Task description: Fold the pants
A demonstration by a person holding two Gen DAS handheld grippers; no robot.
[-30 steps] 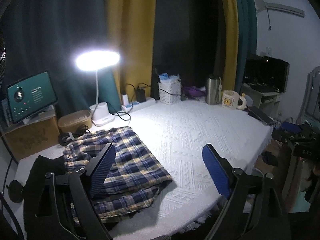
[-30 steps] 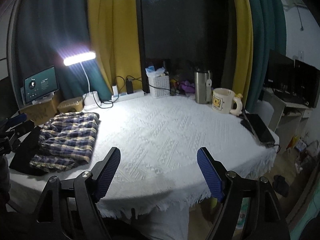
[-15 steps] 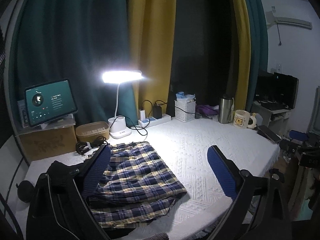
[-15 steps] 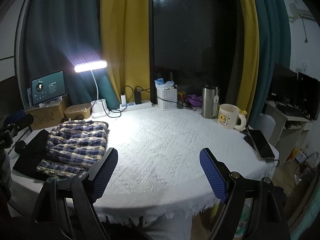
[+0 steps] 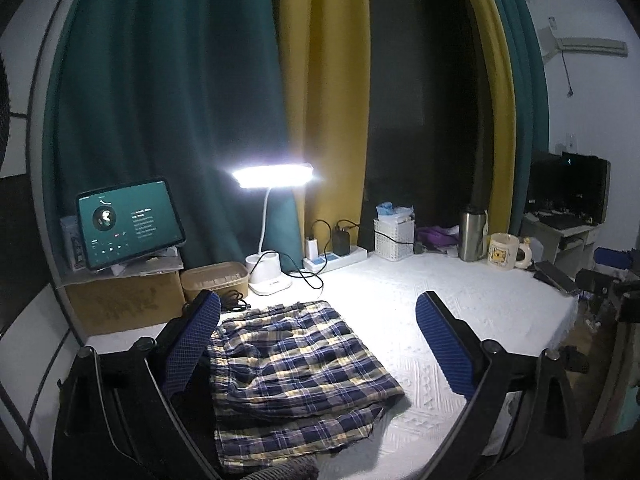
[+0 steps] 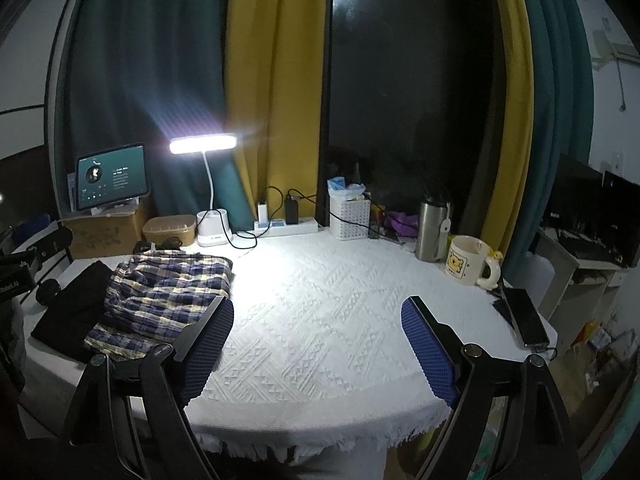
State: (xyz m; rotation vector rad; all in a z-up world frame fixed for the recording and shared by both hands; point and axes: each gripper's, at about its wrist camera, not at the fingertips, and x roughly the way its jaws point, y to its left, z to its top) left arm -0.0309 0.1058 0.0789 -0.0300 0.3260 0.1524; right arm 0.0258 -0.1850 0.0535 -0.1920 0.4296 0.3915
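Blue and yellow plaid pants (image 5: 296, 360) lie folded in a loose stack on the left part of the white-clothed table (image 5: 460, 292), partly over a black garment (image 6: 72, 308). My left gripper (image 5: 316, 300) hovers above and in front of them, jaws wide open, touching nothing; its left finger (image 5: 192, 344) hides the pants' left edge. In the right wrist view the pants (image 6: 168, 288) sit to the left. My right gripper (image 6: 318, 304) is open over bare tablecloth (image 6: 320, 280) near the fringed front edge, with nothing between its fingers.
Along the back stand a lit desk lamp (image 5: 274, 176), a tablet (image 5: 128, 228) on a cardboard box, a tan lidded box (image 5: 214, 280), a power strip (image 6: 286, 226), a white basket (image 6: 350, 218), a steel flask (image 6: 432, 228) and a mug (image 6: 468, 262). A phone (image 6: 524, 316) lies at the right edge.
Both grippers have drawn back and risen from the table, so more curtain shows. Their jaws stand a little wider. The pants have not moved.
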